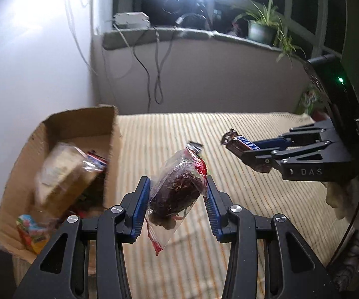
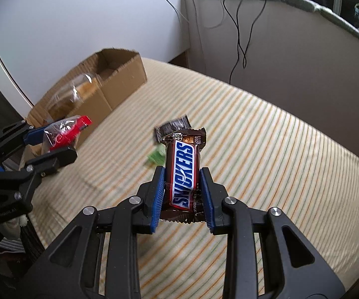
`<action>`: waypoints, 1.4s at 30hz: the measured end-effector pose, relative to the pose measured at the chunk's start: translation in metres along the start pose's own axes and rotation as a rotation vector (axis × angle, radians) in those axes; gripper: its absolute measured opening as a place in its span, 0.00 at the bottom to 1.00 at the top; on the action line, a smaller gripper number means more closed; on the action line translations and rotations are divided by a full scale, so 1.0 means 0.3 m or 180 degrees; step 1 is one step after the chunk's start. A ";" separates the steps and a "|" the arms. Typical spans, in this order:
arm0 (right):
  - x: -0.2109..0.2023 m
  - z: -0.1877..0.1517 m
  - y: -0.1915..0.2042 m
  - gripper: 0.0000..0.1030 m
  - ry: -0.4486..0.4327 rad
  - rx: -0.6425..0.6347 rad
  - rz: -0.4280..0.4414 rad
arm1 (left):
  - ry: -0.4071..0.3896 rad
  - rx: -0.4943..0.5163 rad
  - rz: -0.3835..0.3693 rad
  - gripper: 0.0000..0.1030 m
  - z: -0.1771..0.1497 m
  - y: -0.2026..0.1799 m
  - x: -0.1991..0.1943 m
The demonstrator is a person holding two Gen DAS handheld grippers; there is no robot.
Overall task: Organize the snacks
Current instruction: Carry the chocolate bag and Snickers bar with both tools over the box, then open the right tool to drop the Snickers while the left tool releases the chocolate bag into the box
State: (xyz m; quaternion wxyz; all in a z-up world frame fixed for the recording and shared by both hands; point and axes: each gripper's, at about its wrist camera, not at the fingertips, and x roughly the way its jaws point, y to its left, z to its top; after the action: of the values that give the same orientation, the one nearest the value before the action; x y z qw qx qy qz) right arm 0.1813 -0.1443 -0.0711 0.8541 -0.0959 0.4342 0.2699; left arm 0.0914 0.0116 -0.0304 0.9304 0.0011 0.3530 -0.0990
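Right gripper (image 2: 182,188): clamped on a brown bar (image 2: 183,174) reading "SNICKERS", held above the striped cloth (image 2: 279,162).
Left gripper (image 1: 178,199): pinching a clear packet (image 1: 177,194) of dark snack with red trim.
Cardboard box (image 1: 77,127): on the left, snacks inside.
Room: windowsill plant (image 1: 264,22), dangling cables, bright lamp.

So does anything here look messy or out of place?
Mostly tidy. Two small wrappers, one dark and one green, lie loose on the striped cloth outside the cardboard box, whose cut rim looks ragged.
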 end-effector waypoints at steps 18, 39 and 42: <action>0.071 0.247 0.246 0.29 -0.0124 -0.0259 0.0081 | -0.0303 -0.0426 0.0393 0.40 0.057 0.325 -0.070; 0.325 0.477 0.417 0.29 -0.0059 -0.0351 0.0268 | -0.0291 -0.0513 0.0637 0.41 0.108 0.469 0.006; 0.348 0.485 0.420 0.29 -0.0035 -0.0359 0.0259 | -0.0288 -0.0544 0.0639 0.41 0.111 0.477 0.011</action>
State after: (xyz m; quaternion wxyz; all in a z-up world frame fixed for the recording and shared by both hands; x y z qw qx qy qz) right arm 0.2630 0.0586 -0.0571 0.8380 -0.1247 0.4171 0.3290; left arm 0.1420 0.1489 -0.0172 0.9473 -0.0473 0.3159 0.0251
